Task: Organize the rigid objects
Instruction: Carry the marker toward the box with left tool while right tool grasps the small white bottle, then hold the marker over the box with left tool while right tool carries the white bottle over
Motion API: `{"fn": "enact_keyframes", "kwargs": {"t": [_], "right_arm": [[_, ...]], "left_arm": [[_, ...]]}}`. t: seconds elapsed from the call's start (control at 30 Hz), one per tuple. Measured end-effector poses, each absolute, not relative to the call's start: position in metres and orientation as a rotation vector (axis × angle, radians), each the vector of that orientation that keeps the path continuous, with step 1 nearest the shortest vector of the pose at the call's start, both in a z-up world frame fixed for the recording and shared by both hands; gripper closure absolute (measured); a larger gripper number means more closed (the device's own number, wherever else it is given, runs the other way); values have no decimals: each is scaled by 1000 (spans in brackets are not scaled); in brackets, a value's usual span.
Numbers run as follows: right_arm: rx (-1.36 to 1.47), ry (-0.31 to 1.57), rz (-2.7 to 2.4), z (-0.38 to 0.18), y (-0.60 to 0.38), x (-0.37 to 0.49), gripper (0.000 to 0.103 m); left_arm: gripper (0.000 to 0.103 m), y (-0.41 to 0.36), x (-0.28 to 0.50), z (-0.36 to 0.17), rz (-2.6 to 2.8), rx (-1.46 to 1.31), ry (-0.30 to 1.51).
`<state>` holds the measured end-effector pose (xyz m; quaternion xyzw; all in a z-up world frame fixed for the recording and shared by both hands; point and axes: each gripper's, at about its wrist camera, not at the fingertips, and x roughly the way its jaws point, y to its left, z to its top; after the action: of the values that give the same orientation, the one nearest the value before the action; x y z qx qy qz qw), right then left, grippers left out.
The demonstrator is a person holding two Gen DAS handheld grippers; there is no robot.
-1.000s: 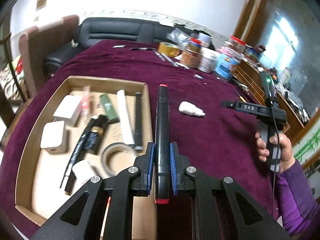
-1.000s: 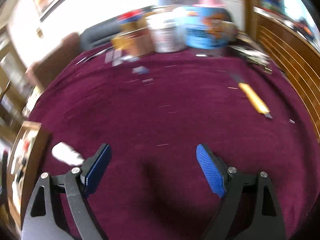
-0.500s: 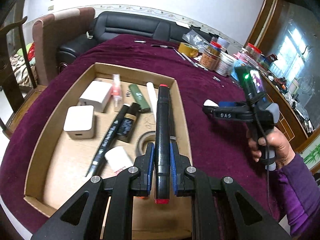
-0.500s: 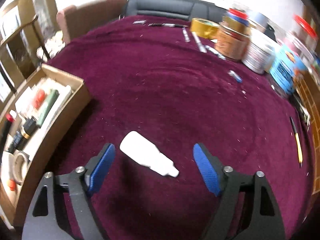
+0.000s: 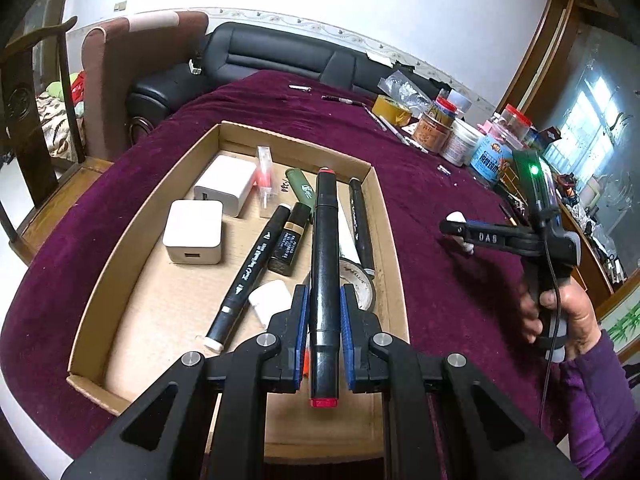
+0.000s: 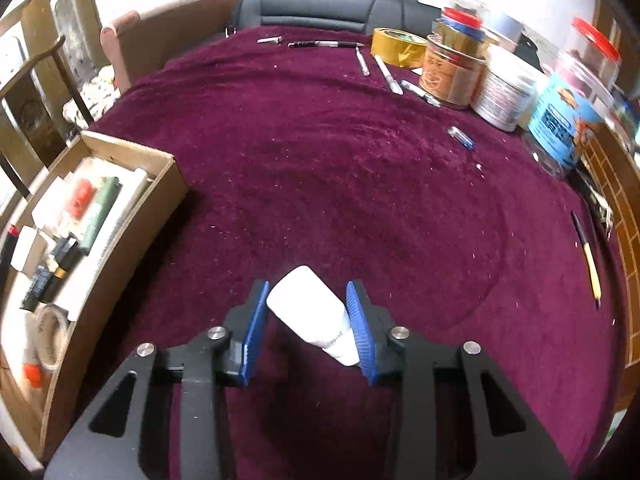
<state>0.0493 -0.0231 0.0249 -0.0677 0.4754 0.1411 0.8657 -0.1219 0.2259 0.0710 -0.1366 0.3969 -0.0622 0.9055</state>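
White bottle: lies tilted on the maroon counter, between the fingers of the right gripper, beside the cardboard tray.
Right fingers: closing on the bottle; the right pad appears to touch near the neck, the left shows a gap.
Black marker: clamped in the left gripper, above the tray.
Technique: centre the pads on the bottle's wide body, not the tapered neck; lift only once both pads bear.
View difference: right wrist shows pad contact; left wrist shows tray contents and the person's hand.
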Motion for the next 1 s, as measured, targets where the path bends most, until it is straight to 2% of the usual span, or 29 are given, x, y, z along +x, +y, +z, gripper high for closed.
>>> {"fn": "enact_keyframes", "kwargs": {"t": [0.27,0.7,0.83,1.0], "right_arm": [[-103,1048,253,5,-41,52,65],[-189,1002,183,7,-36,20,64],[-172,1012,159,9,-38,14,69],[-99,1000,161,18,-47,2,69]], "left_arm": [[91,234,-140,77,-121,-286,789],[91,256,-151,70,-76,-321,796],[91,257,-154,68,-70,-314,805],[91,258,-156,71,-42,-288,804]]}}
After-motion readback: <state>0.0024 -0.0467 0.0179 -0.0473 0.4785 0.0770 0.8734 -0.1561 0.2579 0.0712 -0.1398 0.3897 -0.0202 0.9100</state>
